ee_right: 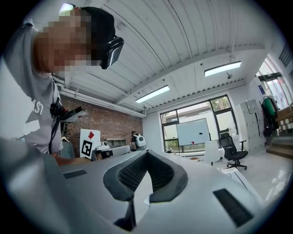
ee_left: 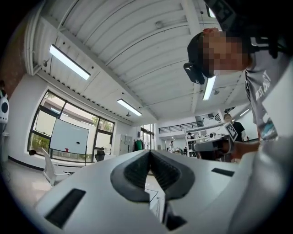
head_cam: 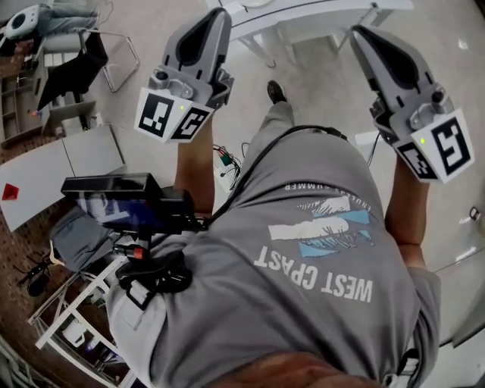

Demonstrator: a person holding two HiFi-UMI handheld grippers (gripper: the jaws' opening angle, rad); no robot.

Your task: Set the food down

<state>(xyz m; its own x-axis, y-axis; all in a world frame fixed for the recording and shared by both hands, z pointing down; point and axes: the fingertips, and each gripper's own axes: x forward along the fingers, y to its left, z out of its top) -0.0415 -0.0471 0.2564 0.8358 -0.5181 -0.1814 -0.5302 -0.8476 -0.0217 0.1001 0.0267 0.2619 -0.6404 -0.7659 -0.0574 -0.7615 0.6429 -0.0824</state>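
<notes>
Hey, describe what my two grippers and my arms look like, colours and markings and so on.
The left gripper and the right gripper are light grey wedge-shaped shells with dark ribbed pads inside the jaws. Each carries a white cube printed with black square markers. You wear a grey T-shirt with short sleeves, and a black cable runs across it.

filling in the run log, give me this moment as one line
left gripper: shut, empty | right gripper: shut, empty | both held up | food: not in view

table (head_cam: 322, 14) cut off, far person (ee_right: 135, 139) tiny
</notes>
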